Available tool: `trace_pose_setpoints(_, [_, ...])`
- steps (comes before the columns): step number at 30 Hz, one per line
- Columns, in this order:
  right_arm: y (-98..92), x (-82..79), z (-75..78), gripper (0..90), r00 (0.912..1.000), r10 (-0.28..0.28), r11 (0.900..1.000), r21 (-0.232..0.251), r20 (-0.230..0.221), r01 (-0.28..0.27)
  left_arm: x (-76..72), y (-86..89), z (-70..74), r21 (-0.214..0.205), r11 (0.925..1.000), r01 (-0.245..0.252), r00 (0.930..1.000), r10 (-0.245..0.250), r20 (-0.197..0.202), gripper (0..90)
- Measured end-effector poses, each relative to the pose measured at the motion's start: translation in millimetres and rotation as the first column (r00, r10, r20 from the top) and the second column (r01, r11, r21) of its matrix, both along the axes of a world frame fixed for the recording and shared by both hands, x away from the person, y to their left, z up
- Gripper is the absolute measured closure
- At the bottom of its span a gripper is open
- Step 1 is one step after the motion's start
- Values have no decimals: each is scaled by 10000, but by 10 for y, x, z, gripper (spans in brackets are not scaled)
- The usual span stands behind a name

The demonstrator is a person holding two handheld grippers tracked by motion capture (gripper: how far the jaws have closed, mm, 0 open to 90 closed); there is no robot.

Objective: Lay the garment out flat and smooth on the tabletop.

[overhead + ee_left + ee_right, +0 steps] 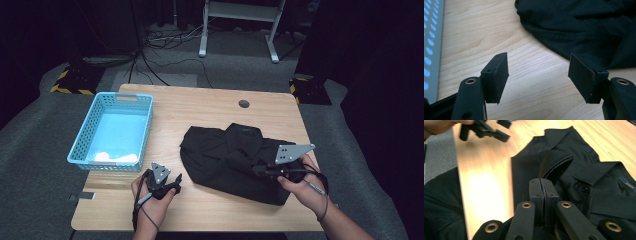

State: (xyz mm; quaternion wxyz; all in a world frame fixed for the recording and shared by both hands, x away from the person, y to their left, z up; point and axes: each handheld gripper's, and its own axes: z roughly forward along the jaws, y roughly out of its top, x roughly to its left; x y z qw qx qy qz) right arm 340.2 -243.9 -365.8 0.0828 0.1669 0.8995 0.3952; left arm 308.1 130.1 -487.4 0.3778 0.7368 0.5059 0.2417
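Dark floor and cables surround our light wooden table (210, 107), where the black shirt (227, 155) lies crumpled right of centre, its near hem close to our edge. We keep our right gripper (540, 185) pinched tight on a fold of the cloth, it seems to lift and spread it. Our left gripper (537, 75) waits with jaws wide apart over bare wood just beside the shirt's left edge, nothing between them. Bare wood lies between the shirt and the blue basket (85, 137) at the far left.
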Motion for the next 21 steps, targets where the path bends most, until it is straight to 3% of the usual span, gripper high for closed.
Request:
trace_pose_setpoints(8, [-1, -346, 8, 880, 9974, 652, 9971, -369, -302, -663, 10, -17, -2, 24, 10000, 61, 10000, -61, 0, 325])
trace_pose_setpoints(9, [1, -378, 5, 858, 9961, 781, 9962, -348, -403, -795, 10, -16, -4, 21, 10000, 50, 10000, -50, -4, 325])
trace_pose_setpoints(11, [8, -429, 7, 714, 9922, 1056, 9940, -217, -661, -1072, 9, -16, -6, 16, 10000, 17, 10000, -17, -11, 325])
trace_pose_setpoints(12, [12, -452, 13, 632, 9933, 1038, 9945, -96, -505, -1044, 9, -16, -6, 21, 10000, 20, 10000, -20, -20, 324])
trace_pose_setpoints(15, [23, -499, 37, 567, 9947, 1021, 9947, 84, -103, -1020, 10, -22, -12, 26, 10000, 58, 10000, -58, -38, 325])
trace_pose_setpoints(21, [37, -427, -32, 529, 9992, 392, 9990, 231, -105, -389, 8, -31, -11, 32, 10000, 75, 10000, -74, -34, 324])
